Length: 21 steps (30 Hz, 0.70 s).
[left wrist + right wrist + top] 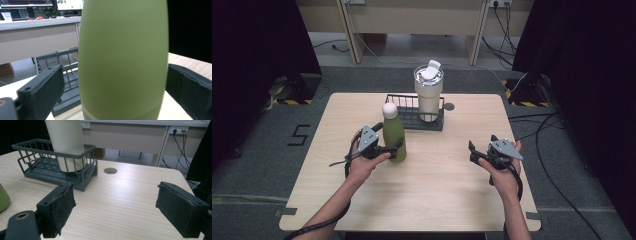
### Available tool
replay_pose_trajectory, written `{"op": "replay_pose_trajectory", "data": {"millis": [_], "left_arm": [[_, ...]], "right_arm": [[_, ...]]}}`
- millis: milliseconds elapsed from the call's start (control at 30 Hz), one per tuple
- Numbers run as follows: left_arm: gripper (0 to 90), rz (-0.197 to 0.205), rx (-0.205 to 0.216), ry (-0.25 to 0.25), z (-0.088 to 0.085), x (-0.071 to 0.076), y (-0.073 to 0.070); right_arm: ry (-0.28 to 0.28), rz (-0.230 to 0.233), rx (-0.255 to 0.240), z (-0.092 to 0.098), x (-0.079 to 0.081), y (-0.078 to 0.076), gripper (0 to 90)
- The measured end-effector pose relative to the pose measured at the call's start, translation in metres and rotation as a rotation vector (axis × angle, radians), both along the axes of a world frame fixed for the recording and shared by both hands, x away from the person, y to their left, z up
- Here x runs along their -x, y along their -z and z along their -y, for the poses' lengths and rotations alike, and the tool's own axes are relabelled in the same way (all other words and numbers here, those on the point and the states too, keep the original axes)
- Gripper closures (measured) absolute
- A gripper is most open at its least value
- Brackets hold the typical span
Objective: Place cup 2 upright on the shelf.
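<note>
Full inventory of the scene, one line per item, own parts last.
green bottle: 1, green with white cap, upright on the table, front of the basket, between the left tool's jaws
tumbler: 1, cream with clear lidded top, upright in the basket
wire basket: 1, dark grey, far middle of the table
table: 1, light wood
left tool: 1, black, jaws either side of the bottle, a gap at one jaw
right tool: 1, black, open, over bare table

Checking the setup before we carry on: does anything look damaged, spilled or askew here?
Mostly tidy. The green bottle and the cream tumbler in the wire basket stand upright, nothing spilled. One oddity: the right claw has a frayed, ragged pad along its edge.
</note>
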<state>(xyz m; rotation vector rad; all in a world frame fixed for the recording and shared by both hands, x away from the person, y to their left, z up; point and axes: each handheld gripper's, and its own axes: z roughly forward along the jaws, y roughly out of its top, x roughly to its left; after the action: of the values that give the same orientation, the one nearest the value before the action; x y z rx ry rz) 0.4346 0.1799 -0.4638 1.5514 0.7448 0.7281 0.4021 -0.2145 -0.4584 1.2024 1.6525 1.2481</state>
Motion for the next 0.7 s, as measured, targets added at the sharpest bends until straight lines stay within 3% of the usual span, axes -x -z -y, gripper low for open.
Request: {"op": "replay_pose_trajectory", "data": {"millis": [367, 700], "left_arm": [[20.2, 0.003, 0.0, 0.039, 0.0036, -0.0043, 0.0032], [20.9, 0.004, 0.003, 0.039, 0.0028, -0.0043, 0.0031]], "right_arm": [[-0.003, -0.004, 0.005, -0.0002, -0.0004, 0.0012, 14.8], [0.0, -0.008, 0.004, 0.0003, -0.0011, 0.0023, 14.8]]}}
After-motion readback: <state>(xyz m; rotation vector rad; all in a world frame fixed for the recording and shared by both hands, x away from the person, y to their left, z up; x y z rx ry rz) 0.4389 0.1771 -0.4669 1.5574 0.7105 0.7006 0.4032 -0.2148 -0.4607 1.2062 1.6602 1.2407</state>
